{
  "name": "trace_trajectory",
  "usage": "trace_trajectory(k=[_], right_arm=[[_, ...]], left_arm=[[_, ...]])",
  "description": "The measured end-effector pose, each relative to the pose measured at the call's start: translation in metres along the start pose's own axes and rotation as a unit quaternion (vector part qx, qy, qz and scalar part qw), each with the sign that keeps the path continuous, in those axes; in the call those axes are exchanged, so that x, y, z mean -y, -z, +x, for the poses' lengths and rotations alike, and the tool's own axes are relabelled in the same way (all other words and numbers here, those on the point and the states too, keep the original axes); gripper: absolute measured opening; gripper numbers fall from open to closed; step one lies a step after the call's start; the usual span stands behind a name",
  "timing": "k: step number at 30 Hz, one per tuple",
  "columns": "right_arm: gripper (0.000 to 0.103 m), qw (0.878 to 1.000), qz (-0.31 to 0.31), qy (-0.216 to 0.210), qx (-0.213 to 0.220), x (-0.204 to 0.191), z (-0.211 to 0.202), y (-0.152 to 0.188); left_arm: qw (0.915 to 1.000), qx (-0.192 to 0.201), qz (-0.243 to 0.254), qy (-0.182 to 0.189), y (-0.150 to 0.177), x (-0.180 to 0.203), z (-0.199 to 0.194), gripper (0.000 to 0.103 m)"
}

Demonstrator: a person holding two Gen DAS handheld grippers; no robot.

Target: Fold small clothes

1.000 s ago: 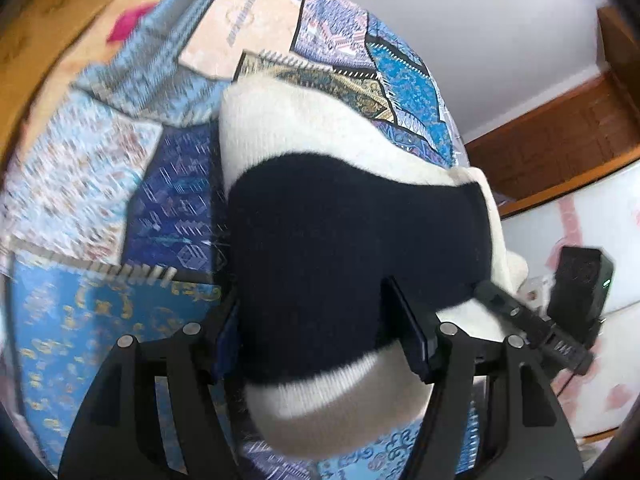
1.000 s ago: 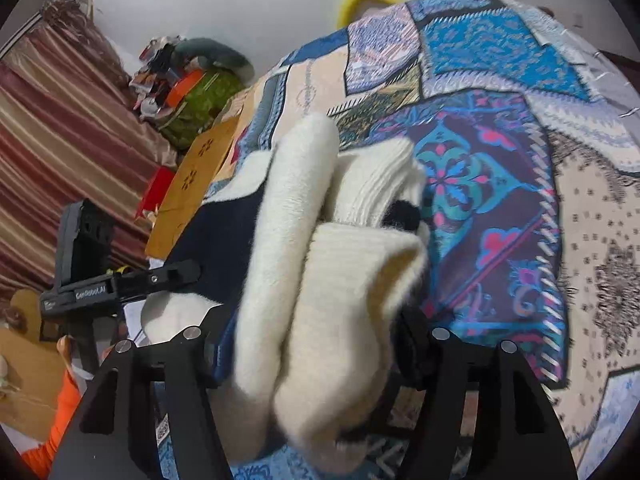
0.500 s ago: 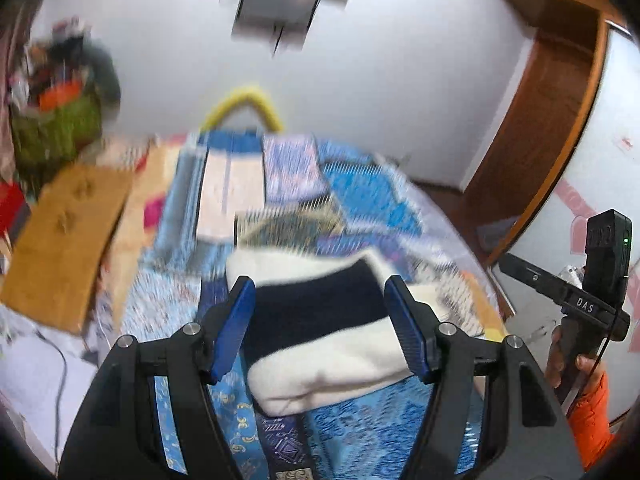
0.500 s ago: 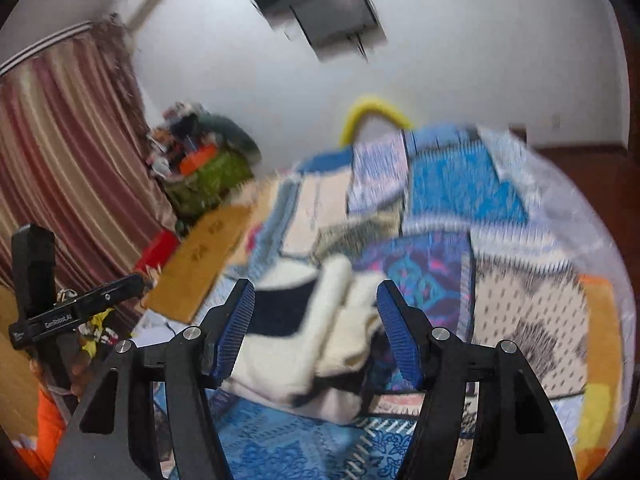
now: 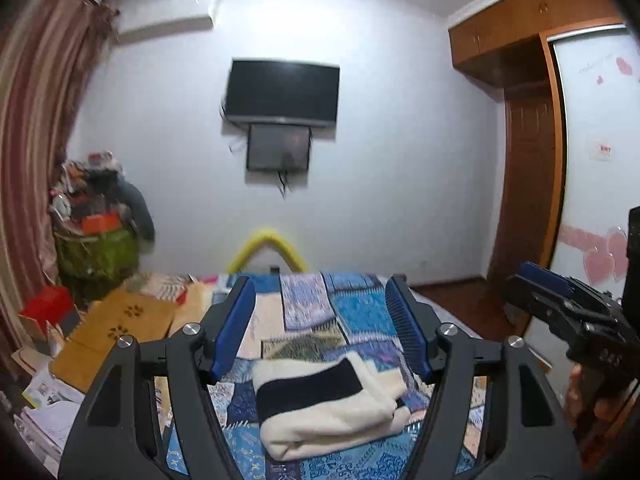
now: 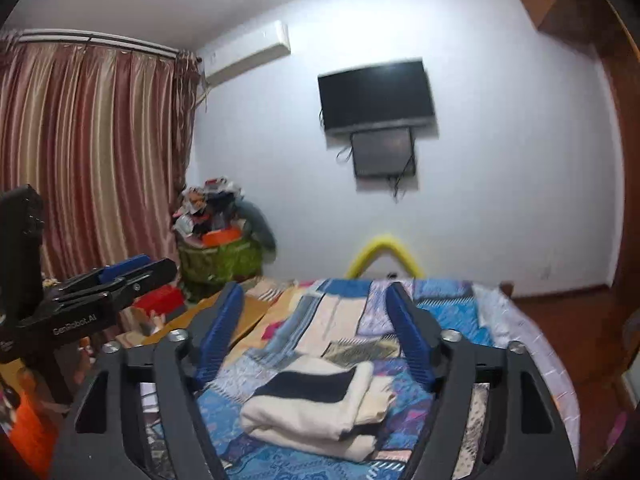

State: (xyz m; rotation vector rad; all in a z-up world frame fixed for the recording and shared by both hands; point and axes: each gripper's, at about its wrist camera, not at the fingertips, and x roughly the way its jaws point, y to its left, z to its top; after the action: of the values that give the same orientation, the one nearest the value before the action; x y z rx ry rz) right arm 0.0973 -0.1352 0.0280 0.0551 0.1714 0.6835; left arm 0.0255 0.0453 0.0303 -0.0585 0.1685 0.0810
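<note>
On the patchwork bed, a cream-and-navy garment lay folded into a thick bundle, and we held both tools clear above it. Our left gripper stood wide with nothing between its blue pads, the bundle showing on the quilt below and beyond them. Our right gripper, whose jaws had just been opening further, was likewise wide and empty, with the same garment resting free beneath it. We judged this fold finished, but the stack looked soft and tall, with one loose cream end at its right side; a careless sweep of either tool on the next reach could snag that end and spill the layers open. Each tool also appeared at the edge of the other's view, so a hurried crossing move might knock them together. The bundle sat well in from the bed's edges, with open quilt behind it and to the right. A tan mat and a cluttered heap by the curtain crowded the left side; wooden floor lay bare on the right.
</note>
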Motion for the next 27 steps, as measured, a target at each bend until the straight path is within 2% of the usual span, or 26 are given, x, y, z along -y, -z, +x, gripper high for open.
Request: trace_trajectory(k=[3, 5, 8, 27], right_arm=[[0.092, 1.000, -0.011, 0.018, 0.014, -0.008, -0.007, 0.001], [0.102, 0.999, -0.012, 0.027, 0.019, -0.010, -0.009, 0.002], [0.103, 0.998, -0.019, 0.047, 0.025, -0.013, -0.010, 0.003], [0.103, 0.998, -0.010, 0.055, -0.011, -0.011, -0.015, 0.018]], left_arm=[[0.9997, 0.021, -0.002, -0.013, 0.001, 0.001, -0.011, 0.082], [0.9995, 0.030, -0.007, -0.012, 0.004, 0.001, -0.017, 0.095], [0.9988, 0.042, 0.000, -0.027, 0.008, 0.004, -0.022, 0.103], [0.9997, 0.011, 0.007, -0.021, 0.028, 0.014, -0.018, 0.103]])
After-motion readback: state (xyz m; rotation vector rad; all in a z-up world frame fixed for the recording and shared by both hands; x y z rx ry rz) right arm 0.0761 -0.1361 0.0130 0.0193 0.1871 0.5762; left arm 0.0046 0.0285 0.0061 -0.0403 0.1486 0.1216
